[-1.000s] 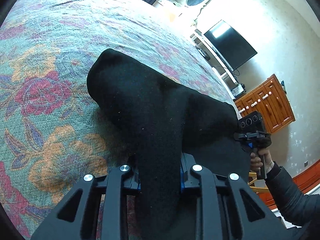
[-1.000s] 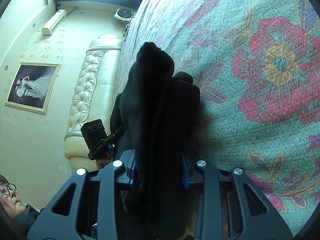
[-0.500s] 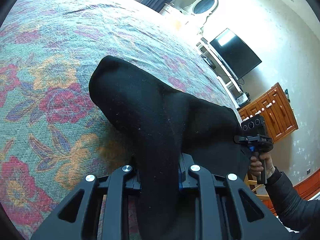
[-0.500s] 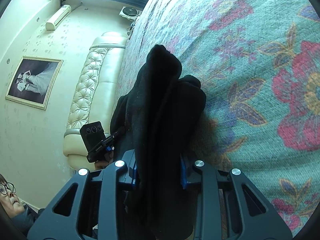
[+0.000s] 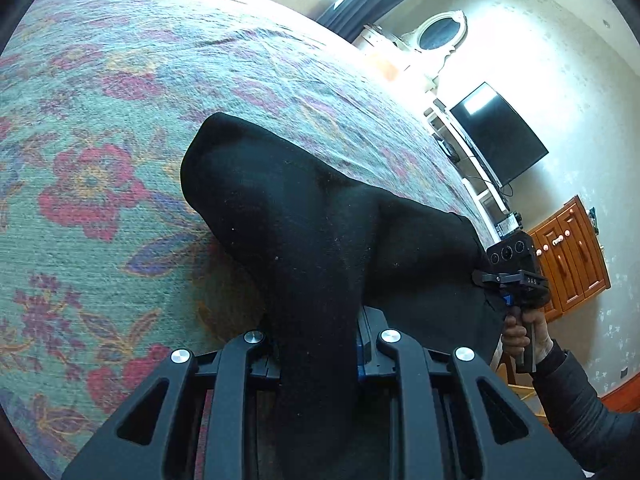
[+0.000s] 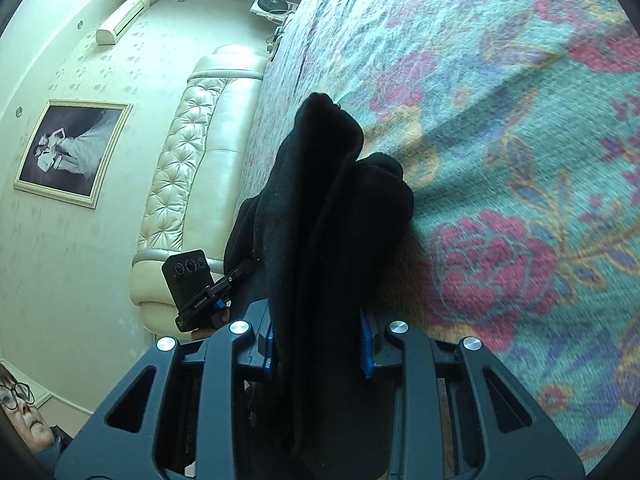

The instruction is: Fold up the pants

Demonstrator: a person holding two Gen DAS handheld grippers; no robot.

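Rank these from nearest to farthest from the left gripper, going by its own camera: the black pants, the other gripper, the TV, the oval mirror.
1. black pants: clamped in the left gripper.
2. right gripper: to the right, at the pants' other end.
3. TV: on the right wall.
4. oval mirror: upper right; too close to the TV to rank.

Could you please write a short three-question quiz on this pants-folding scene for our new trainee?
1. True or false: the left hand-held gripper is shut on the black pants.
2. What does the right hand-held gripper hold? A) a towel B) the black pants C) nothing
3. Fill in: the pants hang over a bed with a ____-patterned bedspread.

Key
1. True; cloth is pinched between the jaws.
2. B; both grippers clamp the same garment.
3. Floral; red flowers on teal.
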